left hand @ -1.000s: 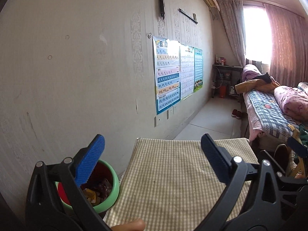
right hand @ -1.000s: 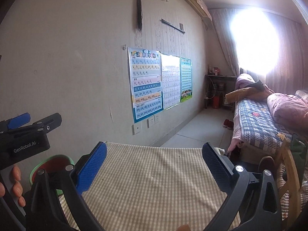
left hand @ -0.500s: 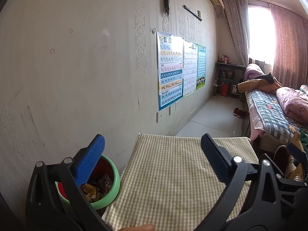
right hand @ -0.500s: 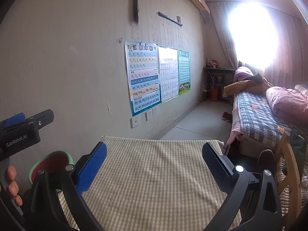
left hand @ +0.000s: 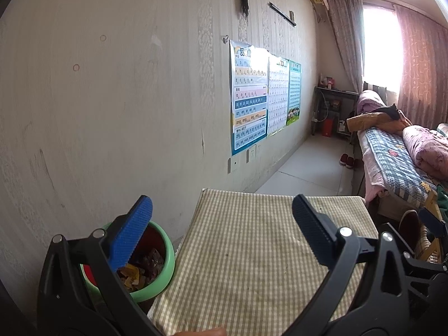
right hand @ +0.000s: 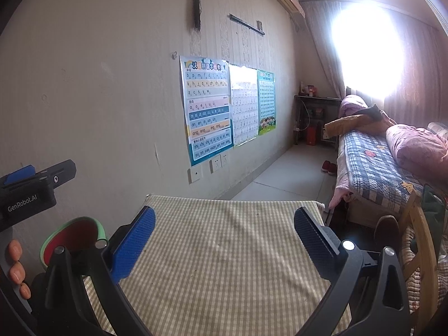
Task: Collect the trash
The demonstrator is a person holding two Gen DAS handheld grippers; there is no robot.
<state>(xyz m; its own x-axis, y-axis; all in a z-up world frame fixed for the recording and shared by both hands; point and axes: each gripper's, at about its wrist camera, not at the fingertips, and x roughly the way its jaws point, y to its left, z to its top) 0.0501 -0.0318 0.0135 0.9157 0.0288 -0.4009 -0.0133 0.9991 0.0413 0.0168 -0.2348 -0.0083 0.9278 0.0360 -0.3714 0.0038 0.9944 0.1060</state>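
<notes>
Both views have tipped slightly upward over the last second, so the checked table (left hand: 252,252) sits lower in frame and more wall shows; neither tool has gone anywhere new. The left tool (left hand: 221,224) hangs wide open with nothing between its fingers, and the right tool (right hand: 224,232) is the same — spread and empty over bare cloth. No loose trash shows on the table. The wrappers (left hand: 140,268) lie in the green bin (left hand: 165,274), which stands off the table's left edge, close against the wall (left hand: 112,112). Collecting looks finished, or close to it. The best move now, I judge, is a slow sweep of the near cloth, hidden under both tools, before stopping. Room is open ahead and right — the left side is pinched by bin and wall.
</notes>
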